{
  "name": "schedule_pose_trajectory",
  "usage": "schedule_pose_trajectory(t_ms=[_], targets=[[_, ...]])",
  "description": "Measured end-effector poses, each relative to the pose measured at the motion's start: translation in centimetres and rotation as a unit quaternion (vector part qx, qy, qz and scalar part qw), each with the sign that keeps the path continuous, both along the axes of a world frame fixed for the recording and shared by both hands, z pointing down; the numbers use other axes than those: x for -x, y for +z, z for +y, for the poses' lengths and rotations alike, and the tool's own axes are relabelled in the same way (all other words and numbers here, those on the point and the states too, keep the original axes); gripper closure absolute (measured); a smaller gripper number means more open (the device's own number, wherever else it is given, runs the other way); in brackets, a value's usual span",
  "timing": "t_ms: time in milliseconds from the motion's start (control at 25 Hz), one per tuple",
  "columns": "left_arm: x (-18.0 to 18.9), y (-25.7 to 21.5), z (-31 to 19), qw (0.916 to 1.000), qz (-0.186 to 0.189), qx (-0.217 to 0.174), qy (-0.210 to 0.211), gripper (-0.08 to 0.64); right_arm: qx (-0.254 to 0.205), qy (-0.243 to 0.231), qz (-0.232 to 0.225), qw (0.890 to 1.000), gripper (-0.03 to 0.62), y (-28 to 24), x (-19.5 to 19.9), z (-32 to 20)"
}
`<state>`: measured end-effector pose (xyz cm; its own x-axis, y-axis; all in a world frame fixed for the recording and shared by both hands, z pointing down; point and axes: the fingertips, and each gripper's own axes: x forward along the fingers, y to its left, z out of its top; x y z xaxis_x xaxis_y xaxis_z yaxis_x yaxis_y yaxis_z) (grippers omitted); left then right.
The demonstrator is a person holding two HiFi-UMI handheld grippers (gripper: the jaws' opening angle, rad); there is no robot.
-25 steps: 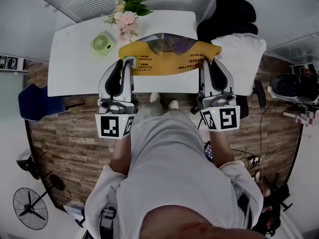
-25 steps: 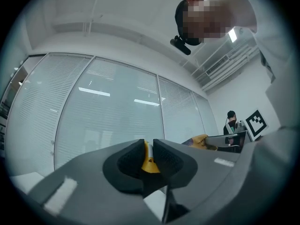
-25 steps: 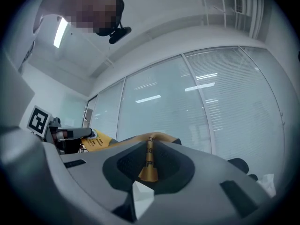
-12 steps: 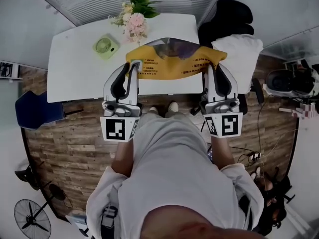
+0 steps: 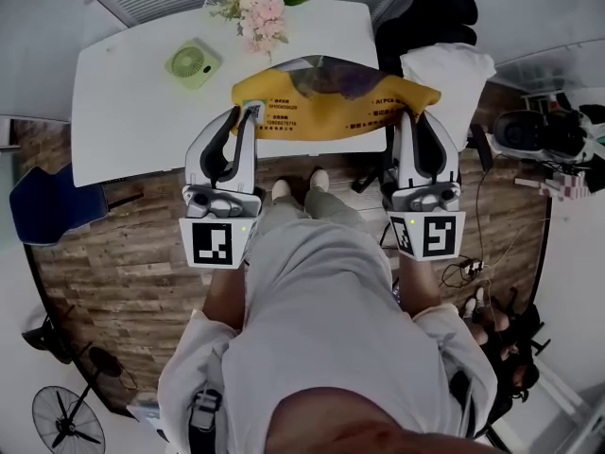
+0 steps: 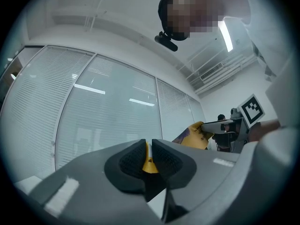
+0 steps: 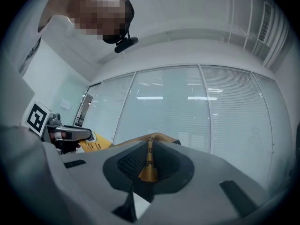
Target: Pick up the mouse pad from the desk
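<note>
Office: white desk [image 5: 132, 121], blinded glass partitions [image 6: 112, 121], black chair [image 5: 444, 12], ceiling strip light [image 6: 228, 34].

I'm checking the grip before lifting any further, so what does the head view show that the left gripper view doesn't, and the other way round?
Head view only: the white desk, green fan, flowers and wooden floor around the held mouse pad.

Left gripper view only: the left hand-held gripper up close, its pads pinching the pad's yellow edge, its jaws having just closed further on it. A glass wall with blinds is behind.

Both: the yellow mouse pad and the right hand-held gripper on its other end.
</note>
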<state>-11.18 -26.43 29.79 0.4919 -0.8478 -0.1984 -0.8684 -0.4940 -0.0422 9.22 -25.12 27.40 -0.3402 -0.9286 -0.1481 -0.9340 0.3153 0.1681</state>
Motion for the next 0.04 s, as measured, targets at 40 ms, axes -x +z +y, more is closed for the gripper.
schedule_pose_trajectory(t_ms=[40], targets=[[0.59,-0.04,0.13,1.0000,-0.001,-0.001,0.001,0.526,-0.003,0.001,0.001,1.000,0.554,-0.08,0.59,0.15]])
